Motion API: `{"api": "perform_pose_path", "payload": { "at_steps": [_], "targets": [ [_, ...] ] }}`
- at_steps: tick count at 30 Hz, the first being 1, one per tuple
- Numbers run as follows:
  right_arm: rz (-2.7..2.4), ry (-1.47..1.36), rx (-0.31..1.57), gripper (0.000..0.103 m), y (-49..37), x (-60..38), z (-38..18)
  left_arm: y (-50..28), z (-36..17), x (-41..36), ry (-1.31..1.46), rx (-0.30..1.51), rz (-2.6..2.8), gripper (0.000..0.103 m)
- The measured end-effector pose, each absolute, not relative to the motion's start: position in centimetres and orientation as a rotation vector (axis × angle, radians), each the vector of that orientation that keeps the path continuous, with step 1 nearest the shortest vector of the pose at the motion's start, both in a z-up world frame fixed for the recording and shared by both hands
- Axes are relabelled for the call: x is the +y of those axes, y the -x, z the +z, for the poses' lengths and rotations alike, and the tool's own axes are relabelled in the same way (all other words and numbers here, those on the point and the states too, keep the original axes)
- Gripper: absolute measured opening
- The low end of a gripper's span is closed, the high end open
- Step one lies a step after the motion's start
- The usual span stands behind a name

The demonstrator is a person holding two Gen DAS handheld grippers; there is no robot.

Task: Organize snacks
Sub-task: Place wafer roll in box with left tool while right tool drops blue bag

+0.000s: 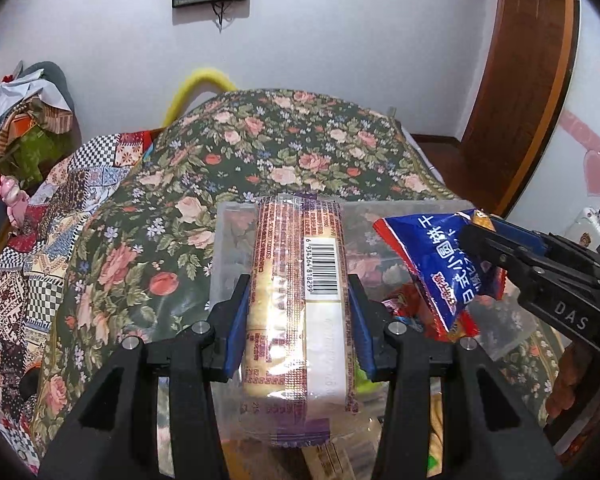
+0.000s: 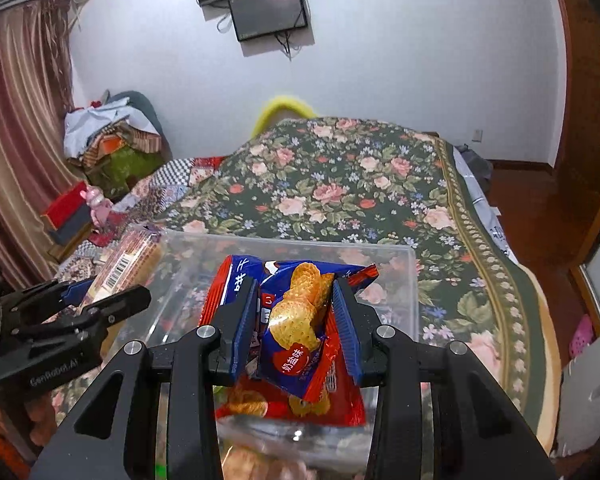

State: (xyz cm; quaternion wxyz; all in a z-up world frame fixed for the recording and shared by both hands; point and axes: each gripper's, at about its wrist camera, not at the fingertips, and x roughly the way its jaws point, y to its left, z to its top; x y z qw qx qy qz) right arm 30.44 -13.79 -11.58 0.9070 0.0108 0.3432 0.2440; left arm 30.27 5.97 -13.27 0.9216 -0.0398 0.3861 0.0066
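Note:
My left gripper [image 1: 298,312] is shut on a long clear cracker pack [image 1: 300,280] with purple print and a barcode, held over the near left part of a clear plastic bin [image 1: 228,248]. My right gripper [image 2: 296,316] is shut on a blue and red snack bag [image 2: 296,320] with biscuit pictures, held above the bin [image 2: 400,264]. The bag also shows in the left wrist view [image 1: 432,264], to the right of the pack. The cracker pack shows at the left in the right wrist view [image 2: 128,260]. More red snack packs [image 2: 340,400] lie in the bin under the bag.
The bin stands on a bed with a dark floral cover [image 1: 284,140]. A patchwork quilt [image 1: 40,240] lies on the left. Piled clothes and boxes [image 2: 112,148] sit at the far left. A wooden floor [image 2: 540,200] and door lie to the right.

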Motion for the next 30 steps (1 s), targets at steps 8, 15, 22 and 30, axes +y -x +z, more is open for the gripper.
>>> {"api": "perform_pose_path", "payload": {
  "at_steps": [8,15,22,30],
  "targets": [
    [0.473,0.026,0.759,0.043,-32.0,-12.9,-13.2,-31.2,-14.8,5.8,0.077,0.82,0.02,0.046],
    [0.468,0.031,0.763,0.059,-31.1,-13.7,-12.6,-29.8,-13.7,5.9,0.091,0.808,0.007,0.052],
    [0.492,0.024,0.742,0.061,-28.6,-15.2,-11.2,-26.0,-11.7,5.8,0.085,0.78,-0.005,0.06],
    [0.5,0.053,0.726,0.067,-24.0,-17.4,-10.6,-20.7,-10.8,4.9,0.057,0.777,-0.035,0.069]
  ]
}}
